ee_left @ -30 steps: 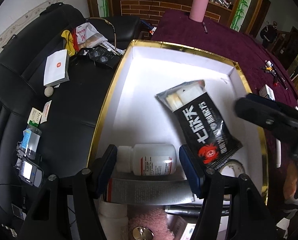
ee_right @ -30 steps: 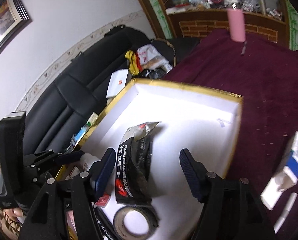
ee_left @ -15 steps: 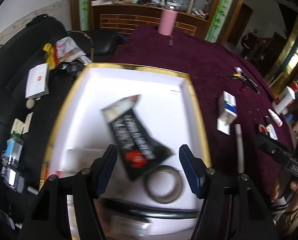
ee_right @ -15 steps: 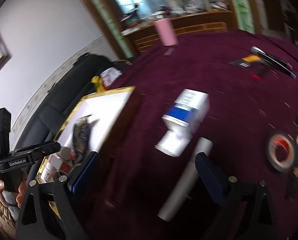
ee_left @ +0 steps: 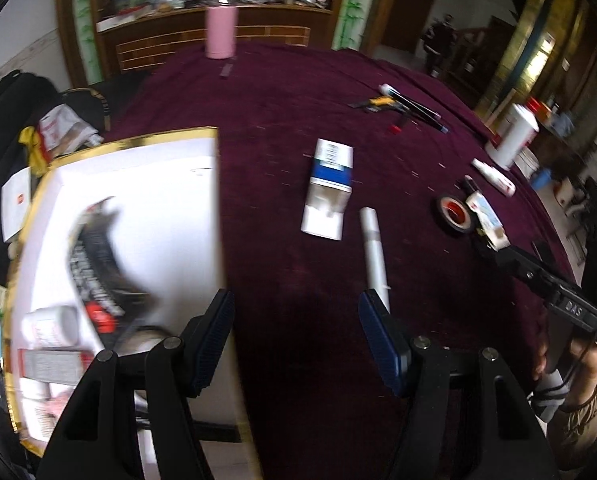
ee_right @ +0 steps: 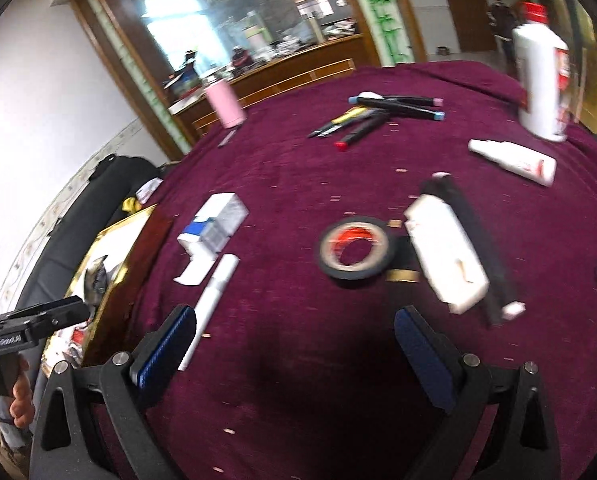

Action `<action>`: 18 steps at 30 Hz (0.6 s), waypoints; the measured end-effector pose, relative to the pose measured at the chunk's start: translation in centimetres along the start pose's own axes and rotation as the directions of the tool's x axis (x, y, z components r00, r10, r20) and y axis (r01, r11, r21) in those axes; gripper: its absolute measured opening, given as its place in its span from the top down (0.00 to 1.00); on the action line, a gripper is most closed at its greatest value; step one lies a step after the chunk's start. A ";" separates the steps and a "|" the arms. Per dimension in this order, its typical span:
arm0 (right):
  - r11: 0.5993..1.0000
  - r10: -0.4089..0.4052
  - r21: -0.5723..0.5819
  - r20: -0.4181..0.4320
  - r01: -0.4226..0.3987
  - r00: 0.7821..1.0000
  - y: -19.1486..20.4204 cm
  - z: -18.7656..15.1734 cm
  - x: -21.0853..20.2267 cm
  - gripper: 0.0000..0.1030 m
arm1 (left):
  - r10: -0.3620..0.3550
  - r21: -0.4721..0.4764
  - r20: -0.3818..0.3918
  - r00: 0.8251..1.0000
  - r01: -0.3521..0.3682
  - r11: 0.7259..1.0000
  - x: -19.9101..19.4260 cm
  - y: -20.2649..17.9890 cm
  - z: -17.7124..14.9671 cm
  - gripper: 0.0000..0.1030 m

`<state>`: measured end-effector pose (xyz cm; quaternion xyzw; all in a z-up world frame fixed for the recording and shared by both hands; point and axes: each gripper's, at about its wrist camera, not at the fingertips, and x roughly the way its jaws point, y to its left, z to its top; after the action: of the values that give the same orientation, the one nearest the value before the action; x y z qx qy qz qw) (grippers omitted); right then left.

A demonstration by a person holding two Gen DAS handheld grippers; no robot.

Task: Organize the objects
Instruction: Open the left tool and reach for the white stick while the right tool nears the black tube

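My left gripper (ee_left: 296, 320) is open and empty, hovering over the maroon cloth just right of the gold-rimmed white box (ee_left: 216, 200). Inside the box lie a black packet (ee_left: 94, 264) and a white bottle (ee_left: 50, 326). My right gripper (ee_right: 298, 332) stands wide open with nothing between its fingers, over bare cloth. Ahead of it lie a black tape roll (ee_right: 354, 248) and a white carton (ee_right: 444, 252). To its left are a blue-and-white carton (ee_right: 214, 224) and a white stick (ee_right: 214, 296), which reaches my left gripper's right fingertip (ee_left: 372, 312).
Markers (ee_right: 394, 106), a lying white tube (ee_right: 512, 160) and an upright white bottle (ee_right: 542, 84) sit farther back on the table. A pink flask (ee_right: 224, 108) stands at the far edge. A black sofa (ee_left: 2, 128) with clutter lies left of the box.
Both grippers have swung right, away from the white box and out over the maroon cloth. The right jaws have widened. The white bottle stays in the box, no longer between the left fingers.
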<state>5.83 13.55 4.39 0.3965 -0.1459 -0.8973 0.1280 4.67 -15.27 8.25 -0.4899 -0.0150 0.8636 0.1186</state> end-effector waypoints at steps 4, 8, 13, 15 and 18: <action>0.999 -0.016 0.029 0.006 0.015 1.000 -1.7 -0.1 -0.6 0.02 | -0.040 0.027 -0.033 0.999 0.041 0.999 1.5 -2.5 0.1 0.38; 0.999 -0.017 0.043 0.014 0.016 1.000 -2.7 -0.1 -0.9 0.02 | -0.070 0.041 -0.071 0.995 0.073 0.996 3.2 -4.6 0.0 0.38; 0.998 -0.008 0.056 0.021 0.006 1.000 -3.3 -0.1 -1.0 0.02 | -0.070 0.052 -0.109 0.992 0.076 0.996 5.2 -6.0 0.1 0.38; 0.998 -0.005 0.062 0.023 0.004 1.000 -3.6 -0.2 -1.1 0.02 | -0.071 0.047 -0.117 0.991 0.077 0.996 6.0 -6.2 0.3 0.38; 0.997 -0.004 0.073 0.021 0.002 1.000 -4.0 -0.3 -1.1 0.02 | -0.068 0.033 -0.126 0.990 0.073 0.997 7.3 -6.2 0.6 0.38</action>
<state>6.35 17.55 3.49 0.3917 -0.1792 -0.8957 0.1105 1.71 -7.59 3.28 -0.5396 -0.0086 0.8267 0.1591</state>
